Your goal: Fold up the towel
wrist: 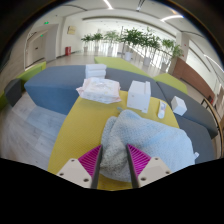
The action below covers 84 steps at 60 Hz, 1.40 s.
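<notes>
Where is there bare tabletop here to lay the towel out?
Bare yellow table lies left of the towel held in the hand-held gripper, before the folded pile. Further back it is crowded: white stack, small white item.

Surface (75, 125) yellow with blue-grey border; white folded stacks (98, 88) and small box (178, 104) on it; potted plants (140, 40) beyond, near windows.
</notes>
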### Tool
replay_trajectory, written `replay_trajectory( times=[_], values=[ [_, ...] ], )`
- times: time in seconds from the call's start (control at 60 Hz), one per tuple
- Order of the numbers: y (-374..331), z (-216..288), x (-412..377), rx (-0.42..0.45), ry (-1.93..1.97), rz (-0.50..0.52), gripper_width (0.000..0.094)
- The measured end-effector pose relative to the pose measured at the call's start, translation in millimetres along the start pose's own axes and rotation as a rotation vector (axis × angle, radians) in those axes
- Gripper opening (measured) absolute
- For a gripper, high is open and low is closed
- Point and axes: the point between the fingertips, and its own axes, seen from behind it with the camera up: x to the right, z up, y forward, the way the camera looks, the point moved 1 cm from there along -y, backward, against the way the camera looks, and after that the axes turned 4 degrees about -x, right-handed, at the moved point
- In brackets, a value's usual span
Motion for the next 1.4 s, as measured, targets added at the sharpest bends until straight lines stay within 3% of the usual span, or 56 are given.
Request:
replay_trajectory(
  times=[0.017,0.033,0.083,0.167,0.267,0.417,0.55,0.733,0.817,0.867,0.9,0.95,1.017,1.033,1.05,1.117,1.183,1.4],
  values=[
    [18.6,3.6,10.4,0.011,0.000,-0.002,0.0480],
    [19.1,3.3,14.1,0.014,-0.003,-0.015,0.0424],
    [20.1,3.1,30.0,0.026,-0.014,-0.077,0.0086],
    [21.8,5.4,30.7,0.051,0.017,-0.062,0.0015],
    [11.2,14.3,29.5,0.069,0.030,-0.032,0.0010],
    [-40.5,49.9,66.0,0.173,0.132,0.020,0.0010],
    [-67.1,52.7,154.7,0.218,0.256,-0.045,0.0019],
    [-41.8,-12.6,255.3,0.104,0.410,-0.140,0.0024],
    [-23.7,-39.2,267.6,0.042,0.461,-0.119,0.0036],
    [-20.7,-41.0,268.3,0.047,0.481,-0.089,0.0040],
    [-19.6,-40.1,268.1,0.054,0.492,-0.073,0.0090],
    [-23.6,-43.2,271.1,0.049,0.508,-0.062,0.0258],
    [-31.6,-49.1,288.5,0.036,0.507,-0.122,0.0663],
    [-32.5,-48.1,292.8,0.035,0.500,-0.142,0.0816],
    [-37.1,-48.6,299.7,0.034,0.493,-0.157,0.0873],
    [-57.7,-49.7,306.9,0.033,0.453,-0.199,0.0824],
    [-83.9,-43.7,308.1,0.048,0.432,-0.211,0.0834],
    [-197.0,-20.2,258.6,0.149,0.288,-0.161,0.0836]
  ],
)
